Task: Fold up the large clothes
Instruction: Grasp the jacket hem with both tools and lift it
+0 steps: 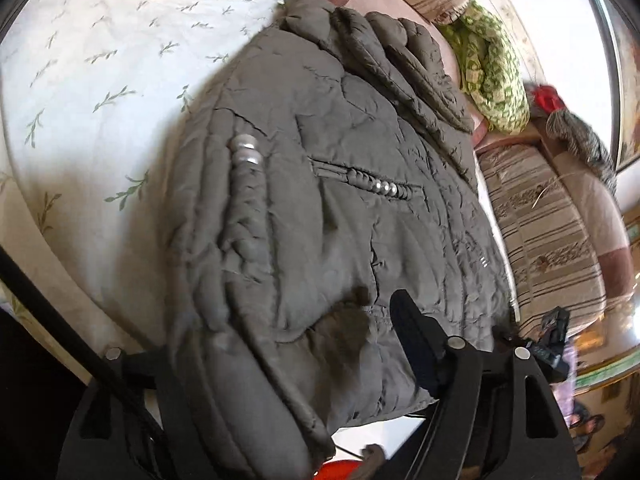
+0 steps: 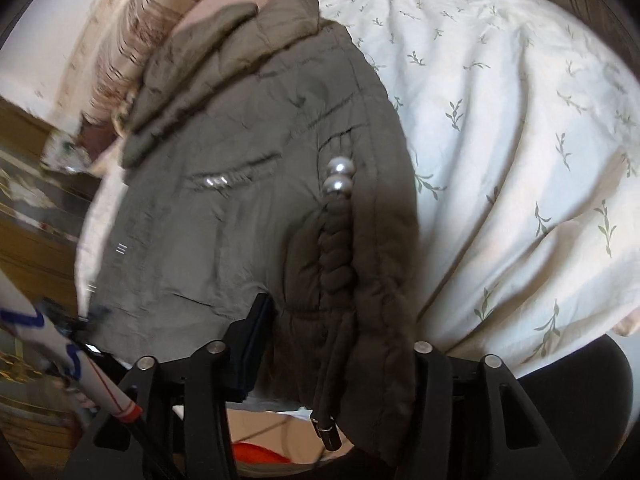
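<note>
Left wrist view: white bed sheet (image 1: 100, 80) at far left, smooth cotton with a sparse green sprig print. Centre, one grey-olive quilted jacket (image 1: 320, 200), puffy and crinkled, lying on the bed with its padded collar toward the top of frame. A braided cord on it ends in two pearl beads (image 1: 245, 149); a slit pocket (image 1: 368, 184) carries a row of three small pearls. Right of the jacket: a striped beige cushion (image 1: 548, 240), a green-and-white patterned cloth (image 1: 496, 76), something red beyond it.

Left claw (image 1: 280, 360): the jacket's near hem is bunched between its two black fingers; one finger (image 1: 416, 344) lies on top of the fabric, the other is hidden beneath. Whether the pads press the cloth cannot be told.

Right wrist view: blurred furniture at left, then the same jacket (image 2: 240, 200), same two beads (image 2: 339, 178), a metal cord tip (image 2: 328, 432) dangling at the hem. Sheet (image 2: 520, 160) fills the right.

Right claw (image 2: 336, 344): hem draped between its fingers, one black finger (image 2: 256, 340) showing beside the fabric; clamped or loose, cannot tell.
</note>
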`<state>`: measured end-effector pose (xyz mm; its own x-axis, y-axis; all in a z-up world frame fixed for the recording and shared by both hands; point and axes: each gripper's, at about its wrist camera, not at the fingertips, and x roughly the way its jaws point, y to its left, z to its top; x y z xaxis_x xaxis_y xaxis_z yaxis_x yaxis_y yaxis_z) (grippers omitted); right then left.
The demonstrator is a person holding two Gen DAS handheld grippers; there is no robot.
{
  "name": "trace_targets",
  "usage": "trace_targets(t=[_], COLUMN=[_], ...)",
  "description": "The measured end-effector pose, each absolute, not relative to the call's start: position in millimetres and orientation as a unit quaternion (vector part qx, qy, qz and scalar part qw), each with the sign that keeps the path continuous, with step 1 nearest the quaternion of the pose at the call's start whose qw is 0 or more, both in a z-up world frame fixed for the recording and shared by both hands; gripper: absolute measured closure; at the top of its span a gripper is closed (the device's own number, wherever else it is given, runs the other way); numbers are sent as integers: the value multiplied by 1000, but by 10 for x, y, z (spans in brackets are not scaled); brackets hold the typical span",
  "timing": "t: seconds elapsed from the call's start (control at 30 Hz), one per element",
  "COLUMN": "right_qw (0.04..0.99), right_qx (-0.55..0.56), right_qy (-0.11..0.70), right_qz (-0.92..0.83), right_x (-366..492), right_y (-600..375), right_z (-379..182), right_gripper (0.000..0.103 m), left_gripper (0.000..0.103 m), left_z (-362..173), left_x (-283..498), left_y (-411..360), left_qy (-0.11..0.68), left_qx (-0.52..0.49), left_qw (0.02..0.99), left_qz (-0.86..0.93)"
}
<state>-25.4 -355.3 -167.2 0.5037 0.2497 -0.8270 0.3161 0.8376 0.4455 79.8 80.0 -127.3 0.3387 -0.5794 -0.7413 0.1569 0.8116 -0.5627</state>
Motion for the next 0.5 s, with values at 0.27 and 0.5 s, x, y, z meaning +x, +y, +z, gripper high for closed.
trace_targets(t=[0.27,0.5], right_qw=[825,851], right_qx=[302,304], right_qy=[474,425], right_qz=[-66,-56], right_x=[-297,-462], right_y=[-3436,-3432], right_z=[-1704,-1299], right_gripper=[36,71], left_gripper=[33,55], left_z=[-1194,-1049], left_x=[777,687], left_y=[667,705], left_qy=[550,532], left_qx=[-167,-164], left_qw=[796,810], left_qz=[-191,-184])
